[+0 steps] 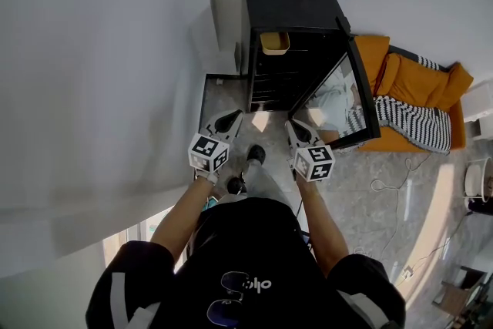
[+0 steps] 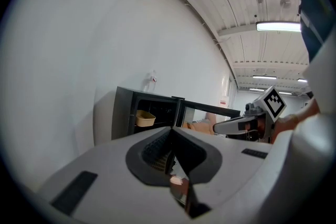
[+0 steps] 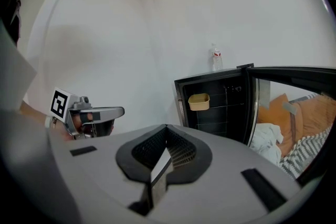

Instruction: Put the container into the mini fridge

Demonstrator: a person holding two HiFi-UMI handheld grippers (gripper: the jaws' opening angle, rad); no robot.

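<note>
Head view: the pale yellow plastic container [image 1: 275,42] sits on the top shelf of the black mini fridge [image 1: 289,0], its glass door [image 1: 350,100] open. The left gripper [image 1: 229,119] and right gripper [image 1: 296,129] hover in front, jaws together and empty. A careless right-hand swing could strike the door.

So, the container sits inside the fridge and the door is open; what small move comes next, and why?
Probably bring the right claw to the open door and begin pushing it shut. The container already sits on the upper shelf of the mini fridge; the right claw and the left claw are both shut, empty, and away from it.
</note>
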